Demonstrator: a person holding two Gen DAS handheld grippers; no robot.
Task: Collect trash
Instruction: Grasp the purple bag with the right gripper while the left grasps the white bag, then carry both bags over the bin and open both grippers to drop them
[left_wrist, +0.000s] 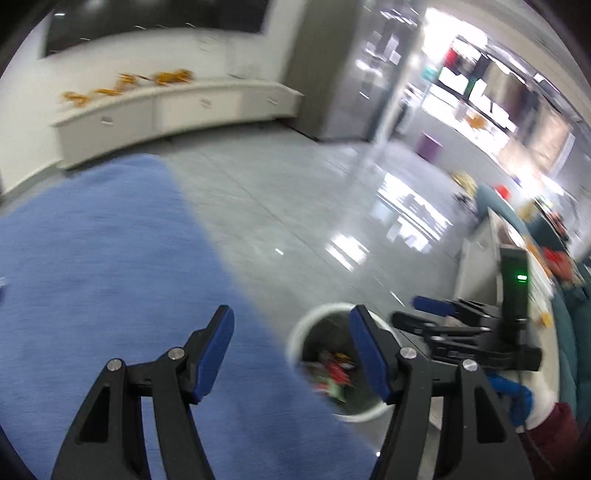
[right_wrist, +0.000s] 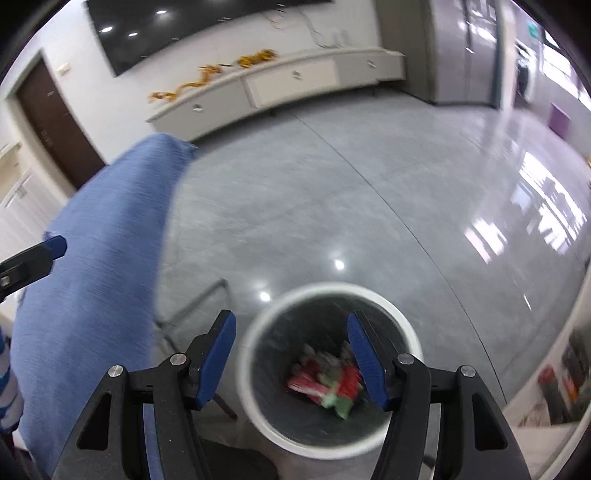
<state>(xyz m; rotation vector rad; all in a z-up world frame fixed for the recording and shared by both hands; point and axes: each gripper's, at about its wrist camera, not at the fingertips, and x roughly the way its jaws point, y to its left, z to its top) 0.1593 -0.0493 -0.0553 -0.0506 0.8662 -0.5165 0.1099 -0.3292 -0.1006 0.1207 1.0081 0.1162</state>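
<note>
A white-rimmed round bin stands on the grey floor and holds red and green wrappers. My right gripper is open and empty, right above the bin's mouth. My left gripper is open and empty over the blue cloth, with the bin just to its right. The right gripper shows in the left wrist view beyond the bin. A left fingertip shows at the left edge of the right wrist view.
The blue-covered surface lies left of the bin, with a metal frame below it. A long white cabinet runs along the far wall. A teal sofa with items is at the right. Glossy grey floor spreads ahead.
</note>
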